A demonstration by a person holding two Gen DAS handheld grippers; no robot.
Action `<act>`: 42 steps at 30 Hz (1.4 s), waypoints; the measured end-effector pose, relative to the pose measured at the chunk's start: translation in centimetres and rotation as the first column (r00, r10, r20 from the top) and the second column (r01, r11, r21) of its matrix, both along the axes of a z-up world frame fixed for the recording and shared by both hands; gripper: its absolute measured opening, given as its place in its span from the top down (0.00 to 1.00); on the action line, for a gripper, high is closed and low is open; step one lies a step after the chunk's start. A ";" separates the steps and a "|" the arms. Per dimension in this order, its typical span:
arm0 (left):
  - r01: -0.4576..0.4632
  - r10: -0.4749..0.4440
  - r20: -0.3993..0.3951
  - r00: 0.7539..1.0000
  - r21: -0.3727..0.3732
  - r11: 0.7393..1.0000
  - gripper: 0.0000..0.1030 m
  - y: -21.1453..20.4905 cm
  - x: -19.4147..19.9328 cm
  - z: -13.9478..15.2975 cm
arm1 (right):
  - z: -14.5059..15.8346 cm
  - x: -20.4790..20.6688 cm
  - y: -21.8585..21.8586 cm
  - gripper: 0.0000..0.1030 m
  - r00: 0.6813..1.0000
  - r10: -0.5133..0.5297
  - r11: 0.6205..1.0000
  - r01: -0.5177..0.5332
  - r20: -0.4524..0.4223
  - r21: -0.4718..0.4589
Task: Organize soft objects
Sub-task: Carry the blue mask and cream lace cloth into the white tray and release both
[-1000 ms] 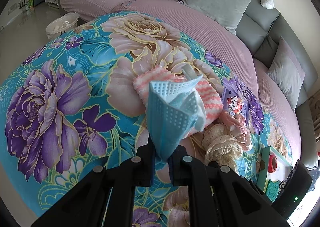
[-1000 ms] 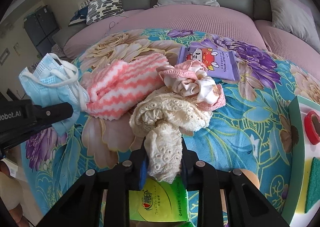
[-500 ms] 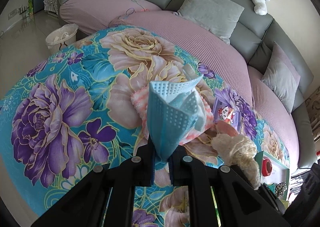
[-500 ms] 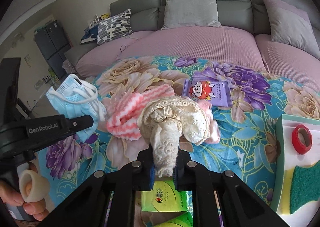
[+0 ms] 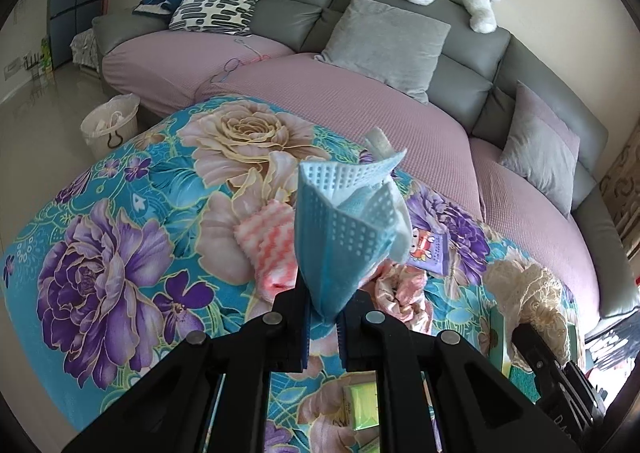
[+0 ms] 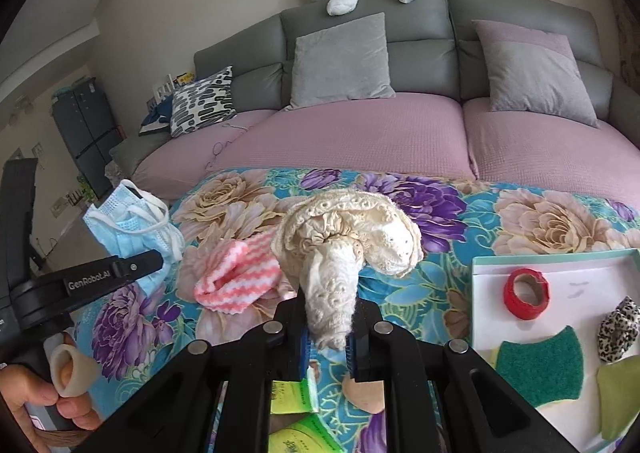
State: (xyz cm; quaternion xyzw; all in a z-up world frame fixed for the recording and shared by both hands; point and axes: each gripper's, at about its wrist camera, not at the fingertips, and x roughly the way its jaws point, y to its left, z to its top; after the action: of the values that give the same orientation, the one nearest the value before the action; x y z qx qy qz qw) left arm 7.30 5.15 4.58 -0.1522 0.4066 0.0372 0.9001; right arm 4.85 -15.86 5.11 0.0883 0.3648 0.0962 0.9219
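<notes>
While both hands are raised above the flower-print worktop (image 5: 120, 221), each gripper carries one soft item. The left gripper (image 5: 324, 317) has its jaws closed on the lower corner of a blue face mask (image 5: 344, 229); the mask stands up out of the jaws as a folded cone, its white ear loops hanging on the far side, as the right wrist view shows (image 6: 132, 229). The right gripper (image 6: 330, 345) has its jaws closed on the tail end of a cream lace cloth (image 6: 344, 249), and the bunched, ruffled bulk of the cloth swells out above and beyond the jaw tips, clear of the worktop.

Below and between the two grippers, a pink-and-white striped towel (image 6: 236, 277) lies crumpled on the worktop. In the left wrist view a pink ruffled cloth (image 5: 400, 289) lies just beside the towel, with a purple wipes packet (image 5: 430, 249) a little farther back. To the right, a white tray (image 6: 480, 293) holds a red tape roll (image 6: 526, 293), a green sponge (image 6: 540, 369) and a leopard-print item (image 6: 618, 329). Green packets (image 6: 292, 393) lie under the right gripper. A person's hand (image 6: 36, 409) holds the left gripper's handle.
</notes>
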 end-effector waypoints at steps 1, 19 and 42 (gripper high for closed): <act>0.010 -0.010 0.002 1.000 0.007 1.000 0.90 -0.4 0.0 0.1 | 0.0 -0.1 -0.6 0.87 1.000 -0.020 1.000 0.020 -0.001 -0.020; 0.329 -0.331 -0.003 0.944 0.102 0.939 0.90 -12.6 -0.5 0.0 | 0.2 -4.4 -16.0 0.87 0.917 -0.392 0.919 0.388 -0.069 -0.064; 0.608 -0.602 -0.094 0.793 0.188 0.772 0.89 -27.6 0.9 -4.2 | -1.5 -5.0 -24.2 0.87 0.830 -0.553 0.833 0.552 -0.077 -0.035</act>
State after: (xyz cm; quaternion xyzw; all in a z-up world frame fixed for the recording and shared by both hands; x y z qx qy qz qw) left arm 8.21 -22.41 0.36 0.0823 0.4406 -0.2093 0.8691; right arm -0.13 -40.04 3.63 0.1887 0.3625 -0.1800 0.8947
